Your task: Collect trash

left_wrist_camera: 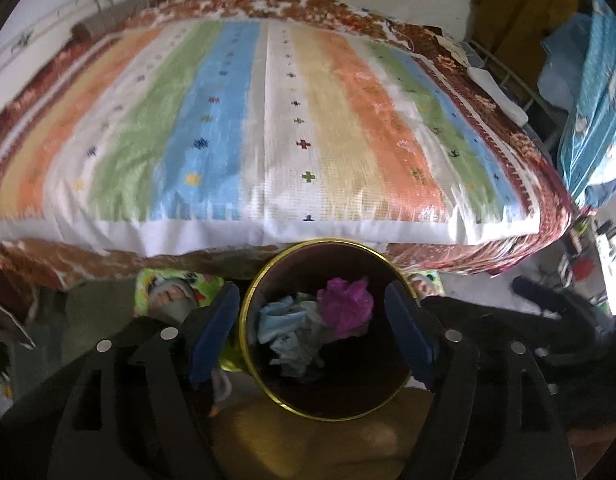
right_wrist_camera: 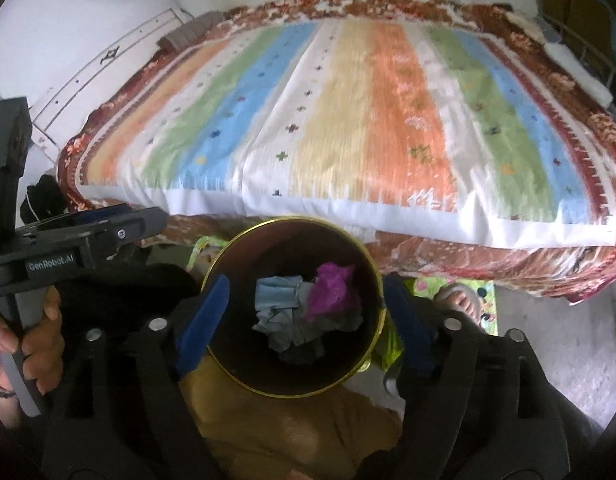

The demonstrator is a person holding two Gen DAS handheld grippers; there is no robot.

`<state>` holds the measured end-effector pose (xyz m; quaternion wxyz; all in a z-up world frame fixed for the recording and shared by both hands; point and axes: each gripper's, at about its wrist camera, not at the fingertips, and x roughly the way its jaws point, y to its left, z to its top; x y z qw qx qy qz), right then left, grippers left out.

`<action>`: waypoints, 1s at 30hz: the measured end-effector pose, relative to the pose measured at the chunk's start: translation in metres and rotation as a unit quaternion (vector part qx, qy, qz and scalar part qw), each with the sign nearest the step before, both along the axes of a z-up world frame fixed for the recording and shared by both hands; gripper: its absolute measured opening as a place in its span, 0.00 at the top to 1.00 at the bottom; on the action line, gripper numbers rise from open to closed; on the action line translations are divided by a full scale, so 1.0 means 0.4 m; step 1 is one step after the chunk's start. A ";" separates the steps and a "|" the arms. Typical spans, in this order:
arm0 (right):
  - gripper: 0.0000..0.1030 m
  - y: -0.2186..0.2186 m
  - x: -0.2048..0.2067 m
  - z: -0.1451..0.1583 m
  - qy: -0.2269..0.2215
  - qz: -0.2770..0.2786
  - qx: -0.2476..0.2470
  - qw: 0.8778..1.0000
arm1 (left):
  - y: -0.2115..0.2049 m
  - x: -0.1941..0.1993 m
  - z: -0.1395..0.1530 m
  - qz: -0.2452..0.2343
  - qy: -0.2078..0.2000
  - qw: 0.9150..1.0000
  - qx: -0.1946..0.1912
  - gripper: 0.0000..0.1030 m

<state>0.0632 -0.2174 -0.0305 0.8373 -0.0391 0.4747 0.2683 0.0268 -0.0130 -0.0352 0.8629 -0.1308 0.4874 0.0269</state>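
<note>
**Clearly, both tongs hang empty over a loaded bin**

Clearly the trash sits where it belongs: inside the round dark bin with a gold metal rim (left_wrist_camera: 326, 326), which stands on the floor just in front of the bed with the striped pastel cover (left_wrist_camera: 267, 120). In the bin I count three crumpled pieces so far as I can tell: one purple paper wad (left_wrist_camera: 346, 306), one pale blue crumpled sheet (left_wrist_camera: 283, 318) touching it, and one greyer scrap (right_wrist_camera: 295, 340) lying lower, which may simply be part of the blue one. One bin, one bed.

The left tongs (left_wrist_camera: 312, 336) are spread wide, blue pads on either side of the bin's mouth, gripping nothing. The right tongs (right_wrist_camera: 303, 316) are likewise spread and empty above the same opening. In the right wrist view the person's left hand (right_wrist_camera: 35, 332) grips the handle of the other tool, and a bare foot (right_wrist_camera: 458, 300) shows on a green patterned mat (right_wrist_camera: 484, 308) just beside the bin.

Judging by the cover, no litter shows on the bed, so the collecting looks near its end, though the floor beyond the mat is mostly out of view.

Risks from here:
- A pad dropping onto the gold rim could tip the bin and spill the wads.
- The two tools hover close together and could knock each other.
- Both pictures are blurred, so a small scrap on the cover could be missed.
</note>
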 end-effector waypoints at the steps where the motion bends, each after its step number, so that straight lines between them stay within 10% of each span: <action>1: 0.22 -0.005 -0.014 0.007 -0.009 0.001 0.002 1.000 | -0.004 -0.013 0.003 -0.005 -0.003 1.000 0.005 0.27; 30: 0.09 -0.028 -0.215 0.032 -0.085 0.034 -0.002 0.996 | -0.060 -0.229 0.035 -0.057 -0.084 0.994 0.045 0.09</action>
